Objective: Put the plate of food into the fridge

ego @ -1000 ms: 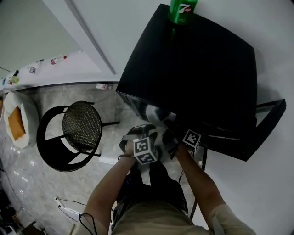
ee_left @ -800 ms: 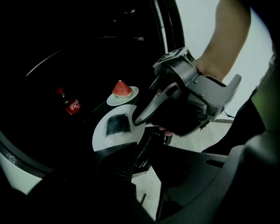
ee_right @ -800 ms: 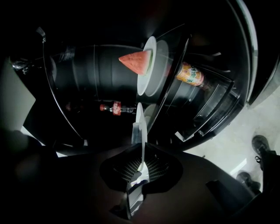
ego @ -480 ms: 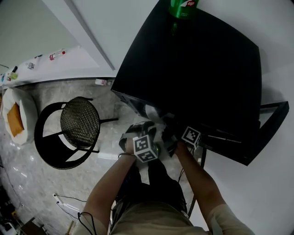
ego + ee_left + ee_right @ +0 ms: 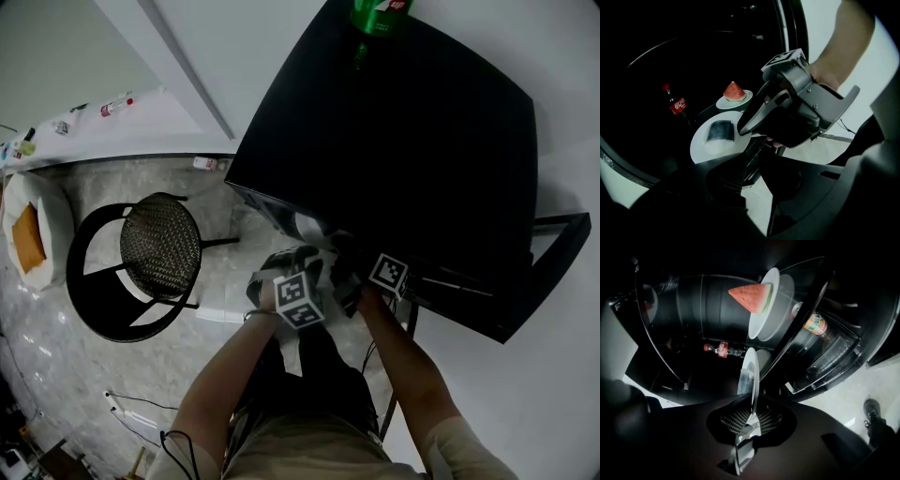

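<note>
**A:** What is the room like?

**B:** There is a pale marbled floor [image 5: 56,319] and a black round chair with a woven seat [image 5: 155,253]. A black fridge [image 5: 403,141] is seen from above, with a green soda bottle [image 5: 380,14] standing on its top. The person stands at the fridge's open front, both hands close together.

**A:** And the plate of food?

**B:** The white plate [image 5: 701,149] is at the fridge's open mouth and carries a pale block of food with a dark top [image 5: 719,131]. The right tool [image 5: 753,414] has its jaws clamped on the plate's near rim. In the right gripper view the plate runs edge-on away from those jaws. I cannot tell whether the plate touches a shelf.

**A:** And the other hand?

**B:** The left tool [image 5: 758,161] sits just beside the plate and under the right one. Its jaws have just been closing and now stand at a narrow gap. Nothing is between them, and only floor shows through.

**A:** What is inside the fridge?

**B:** A smaller plate [image 5: 746,99] with a watermelon wedge [image 5: 733,91] sits on a glass shelf just beyond the held plate. A red-labelled cola bottle [image 5: 677,105] is deeper in the dark. An orange-labelled bottle [image 5: 814,324] is in the door rack.
</note>
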